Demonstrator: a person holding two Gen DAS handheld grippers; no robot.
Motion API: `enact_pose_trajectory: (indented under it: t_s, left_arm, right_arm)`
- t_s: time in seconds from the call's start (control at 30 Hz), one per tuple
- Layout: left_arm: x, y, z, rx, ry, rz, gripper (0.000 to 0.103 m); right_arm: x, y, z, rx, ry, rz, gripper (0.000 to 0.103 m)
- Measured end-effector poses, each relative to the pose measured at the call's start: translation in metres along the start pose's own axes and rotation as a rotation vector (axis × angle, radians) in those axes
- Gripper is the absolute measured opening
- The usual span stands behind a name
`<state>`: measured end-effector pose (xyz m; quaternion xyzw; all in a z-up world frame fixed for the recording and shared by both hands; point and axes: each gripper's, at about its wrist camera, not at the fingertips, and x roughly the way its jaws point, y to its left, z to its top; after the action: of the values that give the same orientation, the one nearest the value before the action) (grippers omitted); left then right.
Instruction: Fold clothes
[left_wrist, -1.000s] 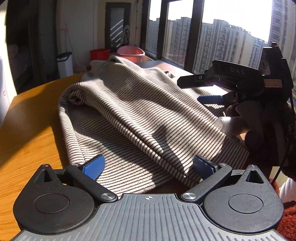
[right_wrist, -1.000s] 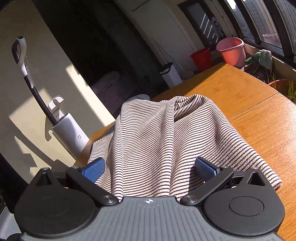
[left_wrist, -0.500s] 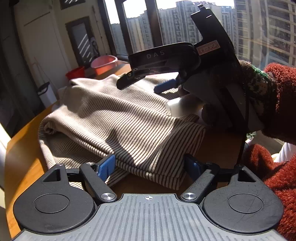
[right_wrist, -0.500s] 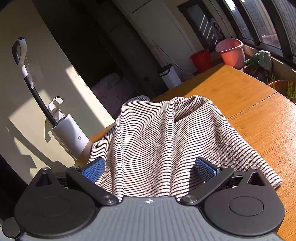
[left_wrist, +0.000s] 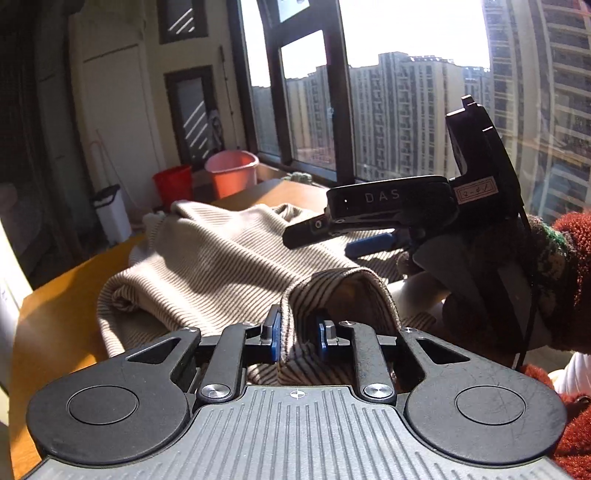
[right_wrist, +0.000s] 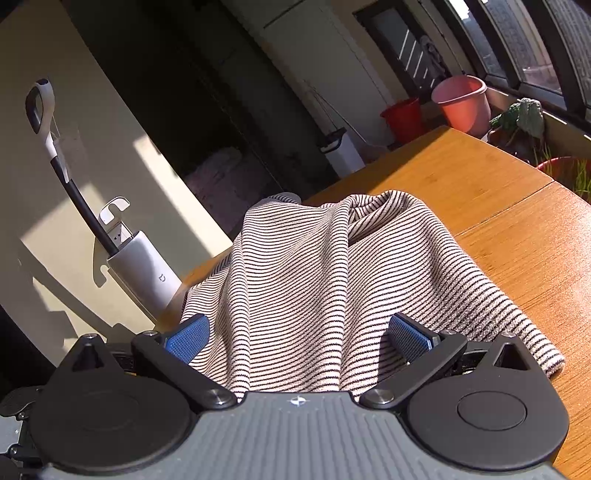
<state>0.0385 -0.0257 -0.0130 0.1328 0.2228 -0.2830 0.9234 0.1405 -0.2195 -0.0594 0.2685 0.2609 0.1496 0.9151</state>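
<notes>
A beige garment with thin dark stripes (left_wrist: 221, 266) lies bunched on a wooden table (left_wrist: 55, 295). My left gripper (left_wrist: 297, 336) is shut on a lifted hem edge of the garment, which arches up between the blue pads. My right gripper (right_wrist: 299, 339) is open, its blue pads wide apart over the garment (right_wrist: 325, 280), which passes between them. The right gripper (left_wrist: 373, 236) also shows in the left wrist view, hovering over the cloth at right, held by a hand in a red sleeve.
The table (right_wrist: 517, 229) stretches right toward the windows. A pink bucket (left_wrist: 232, 173), a red bucket (left_wrist: 173, 184) and a white bin (left_wrist: 110, 214) stand on the floor beyond. A white vacuum (right_wrist: 140, 273) leans on the wall. Potted plants (right_wrist: 521, 118) sit near the window.
My left gripper moved in on the hem, closed on it and lifted it. The right gripper stayed open and almost still over the garment.
</notes>
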Motion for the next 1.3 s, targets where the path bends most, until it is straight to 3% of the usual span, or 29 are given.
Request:
enact_pose_trajectory:
  t_s: [0.07, 0.43, 0.5, 0.57, 0.63, 0.7, 0.77, 0.87, 0.93, 1.07, 1.3]
  left_arm:
    - [-0.006, 0.028, 0.009, -0.064, -0.045, 0.088, 0.020]
    - [-0.055, 0.141, 0.017, -0.319, -0.133, 0.476, 0.020]
    - [-0.064, 0.161, 0.018, -0.365, -0.148, 0.546, 0.028]
    - [-0.073, 0.182, 0.020, -0.411, -0.164, 0.617, 0.043]
    - [-0.073, 0.177, 0.017, -0.431, -0.197, 0.615, 0.082]
    - [-0.071, 0.169, 0.015, -0.443, -0.246, 0.585, 0.095]
    - [-0.066, 0.158, 0.014, -0.457, -0.283, 0.523, 0.097]
    - [-0.034, 0.142, 0.014, -0.473, -0.248, 0.299, 0.101]
    - [-0.011, 0.129, 0.011, -0.447, -0.213, 0.245, 0.103]
    - [0.022, 0.115, 0.004, -0.417, -0.153, 0.168, 0.103]
    - [0.057, 0.107, -0.013, -0.411, -0.066, 0.084, 0.103]
  right_arm:
    - [0.000, 0.000, -0.001, 0.000, -0.004, -0.001, 0.103]
    - [0.003, 0.004, -0.001, -0.025, 0.008, -0.024, 0.103]
    - [0.006, 0.008, 0.001, -0.054, 0.031, -0.044, 0.103]
    - [0.010, 0.014, 0.002, -0.093, 0.061, -0.068, 0.103]
    - [0.014, 0.021, 0.003, -0.144, 0.096, -0.099, 0.103]
    - [0.019, 0.029, 0.004, -0.199, 0.133, -0.131, 0.103]
    - [0.027, 0.039, 0.004, -0.275, 0.180, -0.168, 0.103]
    - [0.038, 0.050, 0.004, -0.381, 0.239, -0.203, 0.103]
    - [0.040, 0.050, 0.007, -0.404, 0.243, -0.212, 0.103]
    - [0.036, 0.037, 0.023, -0.308, 0.133, -0.231, 0.103]
    - [0.050, 0.025, 0.026, -0.282, 0.152, -0.223, 0.103]
